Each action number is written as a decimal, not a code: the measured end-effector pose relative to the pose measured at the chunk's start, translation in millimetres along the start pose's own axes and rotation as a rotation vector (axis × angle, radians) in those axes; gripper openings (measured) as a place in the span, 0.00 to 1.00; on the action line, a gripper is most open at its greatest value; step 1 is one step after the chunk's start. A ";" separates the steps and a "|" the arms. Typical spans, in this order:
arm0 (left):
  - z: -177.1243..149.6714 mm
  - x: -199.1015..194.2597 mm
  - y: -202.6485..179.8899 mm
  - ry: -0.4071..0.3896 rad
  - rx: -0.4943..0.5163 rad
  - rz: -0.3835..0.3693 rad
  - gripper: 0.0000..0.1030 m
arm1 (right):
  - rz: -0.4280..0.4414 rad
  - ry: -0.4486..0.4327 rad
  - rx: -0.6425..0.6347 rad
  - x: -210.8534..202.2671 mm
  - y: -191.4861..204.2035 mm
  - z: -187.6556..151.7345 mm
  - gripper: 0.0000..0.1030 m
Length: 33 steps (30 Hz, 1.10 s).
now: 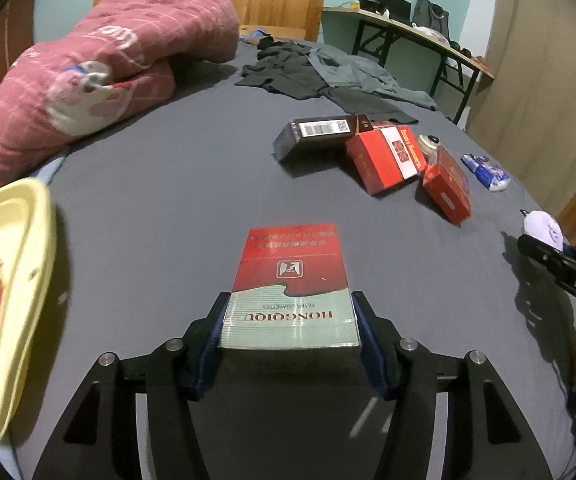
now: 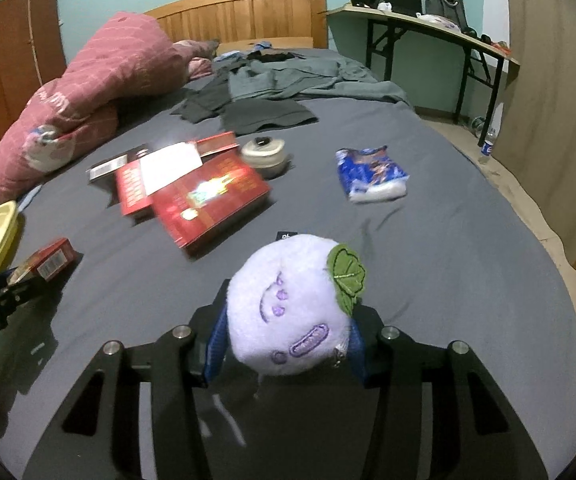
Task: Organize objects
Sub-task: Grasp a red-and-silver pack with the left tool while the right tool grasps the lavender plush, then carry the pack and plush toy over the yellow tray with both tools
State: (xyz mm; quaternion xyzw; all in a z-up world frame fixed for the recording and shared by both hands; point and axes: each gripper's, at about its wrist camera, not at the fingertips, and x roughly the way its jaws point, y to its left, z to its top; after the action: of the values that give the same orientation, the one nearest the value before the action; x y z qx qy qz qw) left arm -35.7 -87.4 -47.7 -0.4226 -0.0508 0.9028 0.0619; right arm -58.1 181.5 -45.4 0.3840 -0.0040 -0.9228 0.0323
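Bed (image 1: pixel 168 184), grey sheet, fills both wrist views; all task items lie on it or hang just above it.

Pink quilt (image 1: pixel 100 64), bundled at the left side near the wooden headboard (image 2: pixel 248 12). Grey and dark clothes (image 2: pixel 272 88) spread flat at the head end, to the right of the quilt. Folding table (image 2: pixel 427 24) stands beside the bed at the far right wall.

Yellow basin (image 1: pixel 8 280) at the left edge of the bed, partly out of view; small red items visible inside, blurred.

Cluster of boxes mid-bed: large red box (image 2: pixel 212 200), a second red box with a white panel (image 2: pixel 156 176) overlapping it, a dark box (image 1: pixel 319 136) at the far side. Round cream jar (image 2: pixel 266 154) just beside the cluster. Blue-and-white packet (image 2: pixel 371 174) to the right, apart from the boxes.

Left gripper (image 1: pixel 289 320): fingers clamped on both long sides of a red-and-pale-green cigarette pack (image 1: pixel 291 280), printed face up, held above the sheet.

Right gripper (image 2: pixel 288 328): fingers pressed on a round lilac plush toy (image 2: pixel 288 308) with green leaf and stitched face; the plush is squeezed between the blue pads (image 2: pixel 218 344), clear of the sheet.
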 end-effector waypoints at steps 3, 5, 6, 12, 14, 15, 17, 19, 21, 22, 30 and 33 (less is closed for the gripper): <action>-11.3 -26.2 4.1 -0.007 0.009 0.008 0.55 | 0.024 0.003 -0.006 -9.8 12.0 -5.4 0.49; -15.2 -40.0 6.1 -0.021 0.012 0.013 0.55 | 0.033 -0.008 -0.011 -17.9 17.5 -6.2 0.49; -16.4 -46.5 6.7 -0.031 0.014 0.017 0.55 | 0.038 -0.012 -0.011 -21.7 19.6 -5.9 0.49; -17.7 -62.8 7.3 -0.051 0.002 0.009 0.55 | 0.036 -0.016 -0.025 -31.8 25.0 -8.8 0.49; -17.5 -65.7 6.5 -0.059 0.007 0.009 0.55 | 0.036 -0.008 -0.031 -31.6 26.2 -8.8 0.49; -16.8 -68.1 6.2 -0.064 0.008 0.009 0.55 | 0.039 -0.008 -0.031 -32.3 26.5 -8.1 0.49; -14.0 -69.1 6.7 -0.070 0.006 0.010 0.55 | 0.046 -0.014 -0.034 -36.0 28.4 -3.4 0.49; -9.2 -69.6 7.5 -0.072 0.002 0.011 0.55 | 0.050 -0.022 -0.036 -40.9 30.8 3.4 0.49; -1.1 -72.7 8.4 -0.077 0.005 0.019 0.55 | 0.045 -0.029 -0.045 -45.7 33.7 11.9 0.49; 3.6 -76.4 9.1 -0.083 0.005 0.021 0.55 | 0.042 -0.038 -0.049 -49.9 35.1 18.0 0.49; 25.9 -113.8 11.3 -0.164 0.007 0.040 0.55 | 0.057 -0.082 -0.055 -74.9 48.8 52.6 0.49; 22.8 -118.2 14.2 -0.168 0.005 0.042 0.55 | 0.060 -0.085 -0.067 -75.0 56.7 54.6 0.49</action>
State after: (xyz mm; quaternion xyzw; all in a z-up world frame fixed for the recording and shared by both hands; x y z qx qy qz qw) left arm 20.8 -120.6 54.2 -0.3461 -0.0446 0.9363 0.0393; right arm -40.9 128.7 48.0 0.3426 0.0140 -0.9366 0.0726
